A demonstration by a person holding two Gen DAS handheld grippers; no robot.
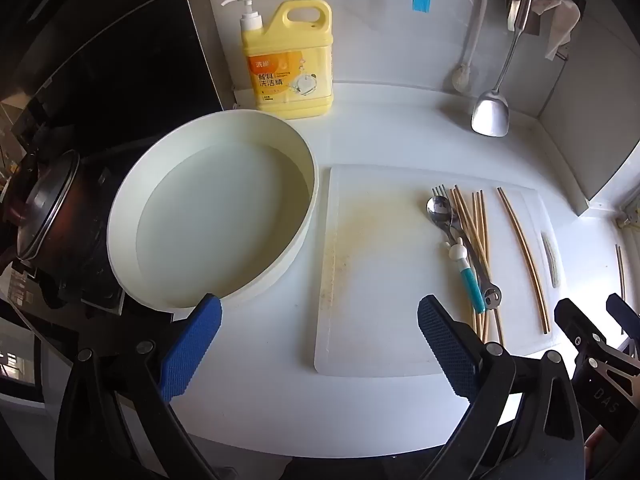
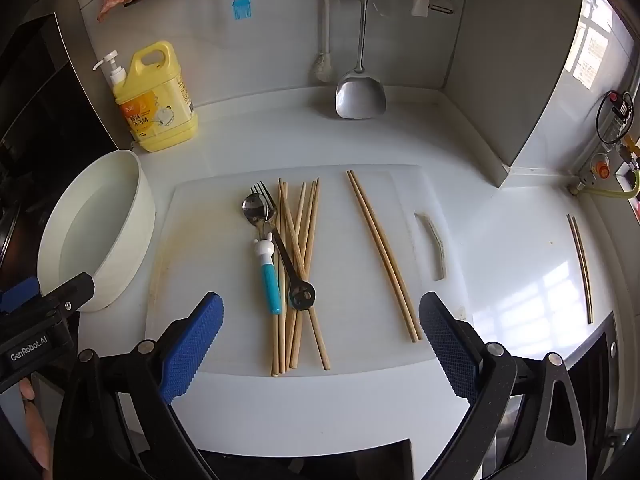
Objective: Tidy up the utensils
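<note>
On a white cutting board (image 2: 224, 280) lie a pile of several wooden chopsticks (image 2: 298, 240), a blue-handled spoon (image 2: 269, 276) with a rabbit figure, and a metal fork (image 2: 292, 268). A separate pair of chopsticks (image 2: 384, 256) lies to their right. Another pair (image 2: 580, 264) lies on the counter far right. My right gripper (image 2: 320, 320) is open and empty, just in front of the pile. My left gripper (image 1: 320, 328) is open and empty, above the board's left front; the pile (image 1: 478, 236) lies to its right.
A round white basin (image 1: 224, 216) with water stands left of the board. A yellow detergent jug (image 1: 290, 60) stands at the back. A metal spatula (image 2: 360, 96) and a blue brush (image 1: 421, 0) hang on the wall. A pot (image 1: 44, 208) sits on the stove far left.
</note>
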